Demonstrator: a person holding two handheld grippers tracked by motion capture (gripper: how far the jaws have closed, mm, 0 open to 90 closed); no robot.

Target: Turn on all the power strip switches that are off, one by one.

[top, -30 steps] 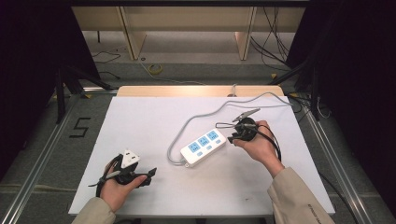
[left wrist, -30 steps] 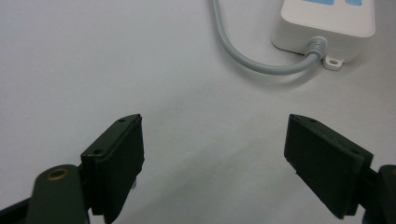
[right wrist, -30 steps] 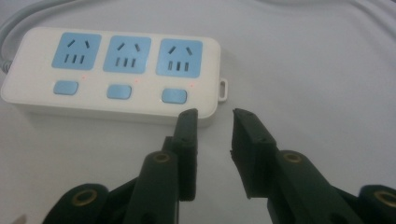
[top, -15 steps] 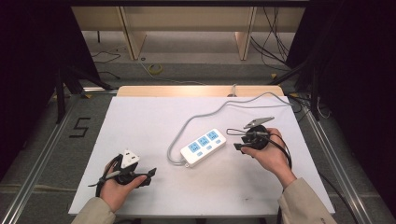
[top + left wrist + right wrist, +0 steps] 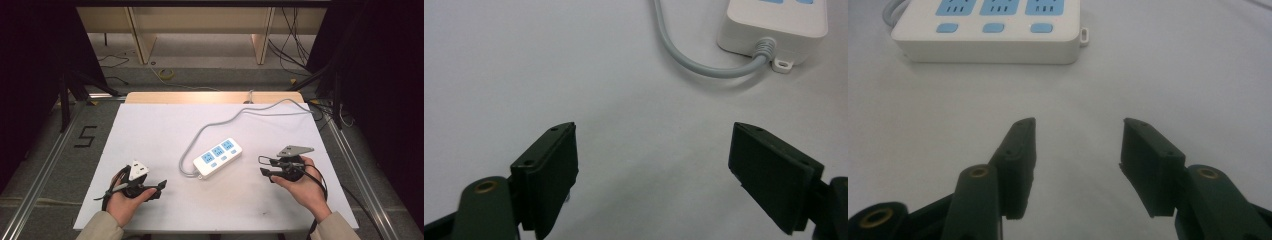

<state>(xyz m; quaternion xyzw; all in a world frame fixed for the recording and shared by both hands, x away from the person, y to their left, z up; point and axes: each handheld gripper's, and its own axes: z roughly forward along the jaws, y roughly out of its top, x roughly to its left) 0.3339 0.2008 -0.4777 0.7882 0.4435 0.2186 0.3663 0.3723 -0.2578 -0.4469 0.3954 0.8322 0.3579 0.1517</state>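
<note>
A white power strip (image 5: 218, 157) with three blue sockets lies slanted at the middle of the white table (image 5: 150, 130). Its grey cable (image 5: 240, 117) curls from its near-left end round to the far right edge. My left gripper (image 5: 161, 186) rests near the front left, held in a hand, pointing right toward the strip. Its jaws stand wide open and empty (image 5: 651, 150), with the strip's cable end (image 5: 774, 25) ahead. My right gripper (image 5: 264, 172) sits right of the strip, pointing left. It is open and empty (image 5: 1078, 145), and the strip's long side (image 5: 993, 30) lies just beyond.
A wooden board (image 5: 210, 97) borders the table's far edge. Metal rails (image 5: 45, 170) run along both sides. The floor at the left bears a number 5 (image 5: 86, 136). Loose cables (image 5: 295, 35) lie on the floor behind the table.
My right gripper has drawn back from the strip toward the near edge and slightly to the right. The left gripper and the strip have stayed put.
</note>
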